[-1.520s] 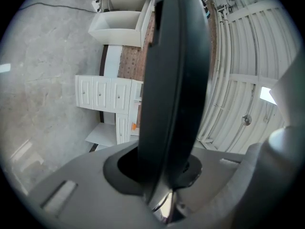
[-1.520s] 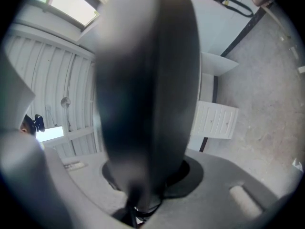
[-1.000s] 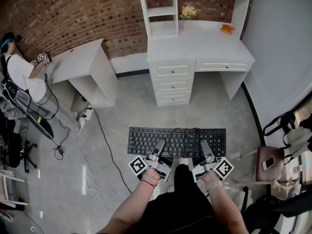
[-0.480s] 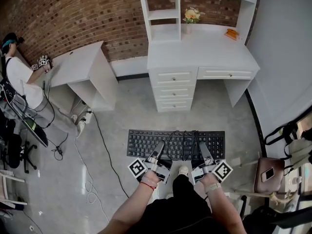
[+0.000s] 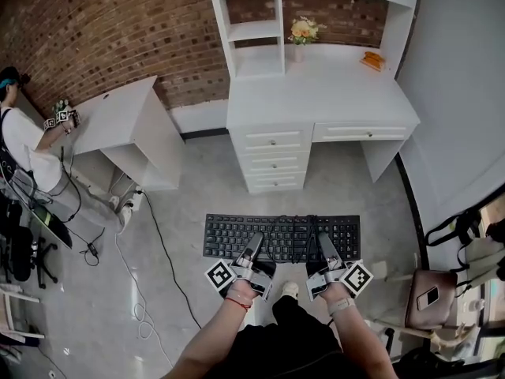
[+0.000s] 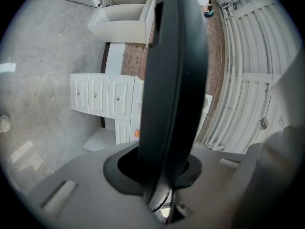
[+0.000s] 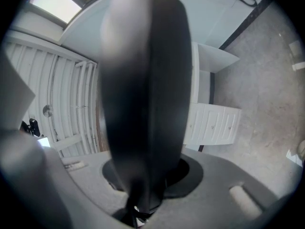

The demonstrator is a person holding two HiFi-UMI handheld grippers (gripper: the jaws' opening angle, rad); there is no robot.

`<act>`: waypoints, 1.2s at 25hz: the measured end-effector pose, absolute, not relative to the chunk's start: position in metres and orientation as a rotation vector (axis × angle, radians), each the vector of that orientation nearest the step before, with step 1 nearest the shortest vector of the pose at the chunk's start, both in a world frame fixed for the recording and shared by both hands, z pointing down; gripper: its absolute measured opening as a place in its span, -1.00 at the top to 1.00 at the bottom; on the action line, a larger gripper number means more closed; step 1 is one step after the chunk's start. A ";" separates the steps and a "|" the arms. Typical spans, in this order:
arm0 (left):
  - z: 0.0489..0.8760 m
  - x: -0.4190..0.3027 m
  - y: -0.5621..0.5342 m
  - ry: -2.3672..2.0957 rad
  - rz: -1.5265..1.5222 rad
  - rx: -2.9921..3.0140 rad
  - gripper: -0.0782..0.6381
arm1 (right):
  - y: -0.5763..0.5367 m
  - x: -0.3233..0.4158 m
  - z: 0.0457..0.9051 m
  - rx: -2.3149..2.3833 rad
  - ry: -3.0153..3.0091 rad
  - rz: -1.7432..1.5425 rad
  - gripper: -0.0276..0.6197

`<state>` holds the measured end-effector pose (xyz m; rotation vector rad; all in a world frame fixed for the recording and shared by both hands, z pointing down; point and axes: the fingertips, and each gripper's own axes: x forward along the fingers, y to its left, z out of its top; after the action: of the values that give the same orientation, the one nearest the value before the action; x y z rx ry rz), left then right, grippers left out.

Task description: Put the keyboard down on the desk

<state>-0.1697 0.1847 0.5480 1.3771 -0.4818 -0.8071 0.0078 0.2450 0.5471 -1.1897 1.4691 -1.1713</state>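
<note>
Left gripper [image 5: 256,242]: clenched on the near long edge of the keyboard [image 5: 284,229], left of its middle. One jaw lies over the keys and the other sits beneath the board. In the left gripper view the board shows edge-on as a dark slab that fills the gap between the jaws.

Right gripper [image 5: 323,240]: clamped the same way on the near edge, right of the middle, with a jaw above and a jaw below. Its own view shows the same dark slab pinched between the jaws.

Keyboard: black, keys up and roughly level, spanning from one pair of jaws to the other. It is carried in the air over the grey floor [image 5: 197,188]. Its far edge reaches past the jaw tips, and both ends stick out beyond the outer side of each gripper.

Desk [image 5: 316,93]: white, with a stack of drawers and a shelf unit on top. It stands against the brick wall, straight ahead of both jaw tips and well apart from them.

On the desk: a vase of flowers [image 5: 301,31] at the back and a small orange thing [image 5: 371,61] at the far right.

Second white table [image 5: 126,117]: ahead of the left jaws and off to their left, with a seated person [image 5: 24,136] at it.

Brown bag [image 5: 428,297]: to the right of the right jaws, with a phone lying on it.
</note>
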 end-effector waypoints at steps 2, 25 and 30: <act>0.548 -0.161 0.174 -0.488 -0.804 1.378 0.57 | 0.234 0.016 0.549 -1.186 1.464 -1.179 0.67; 0.555 -0.105 0.091 -0.535 -0.813 1.367 0.56 | 0.144 0.076 0.561 -1.160 1.471 -1.228 0.67; 0.561 -0.098 0.076 -0.540 -0.812 1.360 0.56 | 0.128 0.083 0.569 -1.168 1.466 -1.244 0.67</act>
<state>-0.0985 0.0756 0.5605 1.3595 -0.5399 -0.8118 0.0827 0.1282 0.5685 -1.1680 1.4662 -1.2438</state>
